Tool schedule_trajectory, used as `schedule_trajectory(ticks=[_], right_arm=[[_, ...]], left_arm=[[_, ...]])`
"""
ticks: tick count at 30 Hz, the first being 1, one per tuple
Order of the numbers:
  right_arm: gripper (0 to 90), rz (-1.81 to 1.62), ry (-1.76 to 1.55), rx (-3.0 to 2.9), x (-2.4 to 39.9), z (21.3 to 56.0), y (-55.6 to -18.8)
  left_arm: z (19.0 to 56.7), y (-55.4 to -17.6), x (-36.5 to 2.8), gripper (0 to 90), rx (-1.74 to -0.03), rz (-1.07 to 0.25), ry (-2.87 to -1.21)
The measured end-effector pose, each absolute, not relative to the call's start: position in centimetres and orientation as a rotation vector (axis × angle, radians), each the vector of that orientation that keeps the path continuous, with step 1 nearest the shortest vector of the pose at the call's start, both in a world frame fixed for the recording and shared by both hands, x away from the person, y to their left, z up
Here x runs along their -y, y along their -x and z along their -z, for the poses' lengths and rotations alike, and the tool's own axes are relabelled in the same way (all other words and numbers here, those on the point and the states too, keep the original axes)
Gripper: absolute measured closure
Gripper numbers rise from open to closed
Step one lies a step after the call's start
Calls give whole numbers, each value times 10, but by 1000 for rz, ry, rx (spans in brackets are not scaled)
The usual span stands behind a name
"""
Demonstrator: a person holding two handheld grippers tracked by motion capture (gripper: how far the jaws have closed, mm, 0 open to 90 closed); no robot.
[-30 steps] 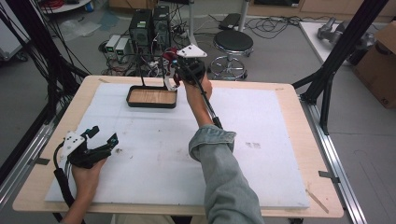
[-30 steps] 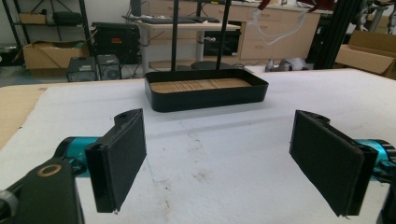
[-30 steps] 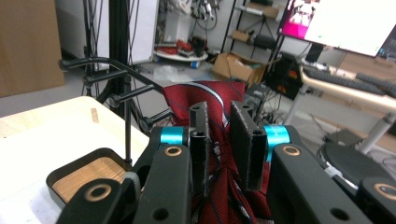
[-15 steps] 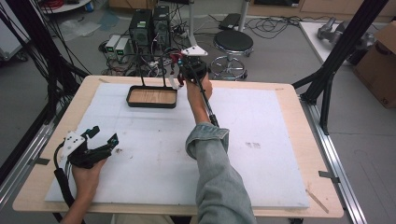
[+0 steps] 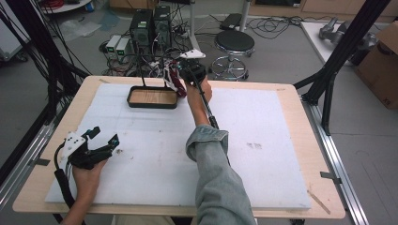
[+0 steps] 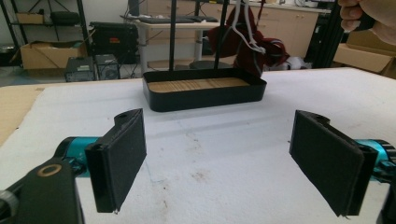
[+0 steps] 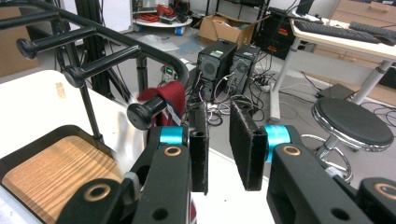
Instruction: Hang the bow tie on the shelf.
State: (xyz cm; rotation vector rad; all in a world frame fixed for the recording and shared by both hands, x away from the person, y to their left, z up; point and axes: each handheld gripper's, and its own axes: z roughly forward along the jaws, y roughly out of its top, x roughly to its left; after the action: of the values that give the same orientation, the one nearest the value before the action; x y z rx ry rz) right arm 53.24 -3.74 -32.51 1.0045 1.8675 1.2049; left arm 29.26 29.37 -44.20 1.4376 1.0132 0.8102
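the shallow black rectangular tray with a wood-grain floor [image 5: 152, 97] sits near the far edge of the white foam mat [image 5: 263, 178] on the pale wooden table [image 5: 319, 185], a thin black rod rack rising at its back with a red-and-white cloth [image 5: 174, 82] draped on it just right of the tray; the tray holds nothing else, and wide bare mat lies before and right of it. the right gripper [image 5: 180, 75] hangs beside the cloth, its pads drawn nearly together on nothing. the left gripper [image 5: 104, 139] rests on the near left mat, well apart from the tray, jaws spread wide; no writing is legible.
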Motion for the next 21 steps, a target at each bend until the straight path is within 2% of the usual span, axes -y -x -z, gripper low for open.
schedule_trajectory(ticks=[21], right_arm=[[626,-1280,-1036,-1780,74,297,-523]], left_arm=[[442,-293,-294,189,-1016,-809,-1436]])
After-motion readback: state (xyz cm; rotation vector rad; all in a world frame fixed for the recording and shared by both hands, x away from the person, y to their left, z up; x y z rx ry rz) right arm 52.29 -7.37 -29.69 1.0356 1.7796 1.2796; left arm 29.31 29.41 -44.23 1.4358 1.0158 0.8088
